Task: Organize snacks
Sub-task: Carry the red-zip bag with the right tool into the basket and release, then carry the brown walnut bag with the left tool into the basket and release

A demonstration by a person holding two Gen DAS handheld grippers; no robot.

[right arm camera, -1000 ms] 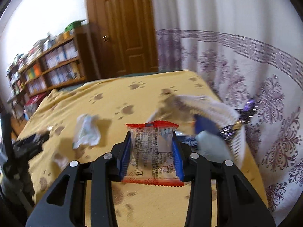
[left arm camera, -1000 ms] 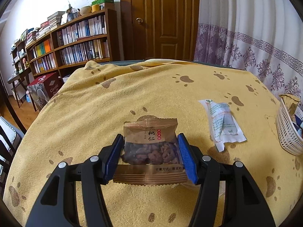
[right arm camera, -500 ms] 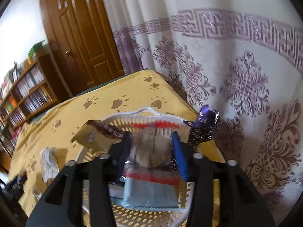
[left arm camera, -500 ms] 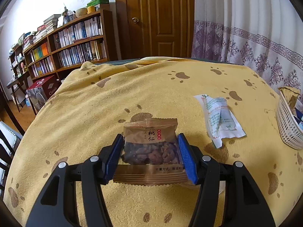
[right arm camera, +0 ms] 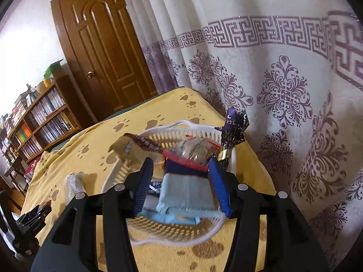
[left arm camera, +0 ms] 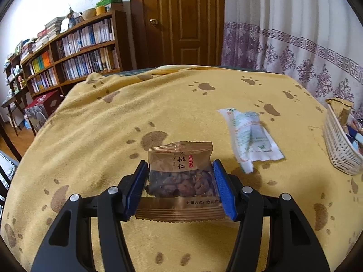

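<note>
My left gripper (left arm camera: 179, 165) is shut on a brown walnut packet (left arm camera: 180, 176), held just above the yellow paw-print cloth (left arm camera: 113, 136). A white and green packet (left arm camera: 249, 136) lies on the cloth to its right, with the white basket (left arm camera: 338, 149) at the far right edge. In the right wrist view my right gripper (right arm camera: 181, 163) hangs over the white basket (right arm camera: 172, 233) and its jaws are opening. The clear packet with red edges (right arm camera: 192, 150) rests loose among the snacks in the basket, free of the blue pads.
The basket also holds a light blue packet (right arm camera: 186, 192), a brown packet (right arm camera: 133, 146) and a purple packet (right arm camera: 234, 127) at its rim. A patterned curtain (right arm camera: 283, 95) hangs close behind the basket. Bookshelves (left arm camera: 74, 52) and a wooden door (left arm camera: 181, 18) stand beyond the table.
My right gripper carried the clear red-edged packet rightward to above the basket, then spread its jaws and let it go. The left gripper kept hold of the walnut packet.
</note>
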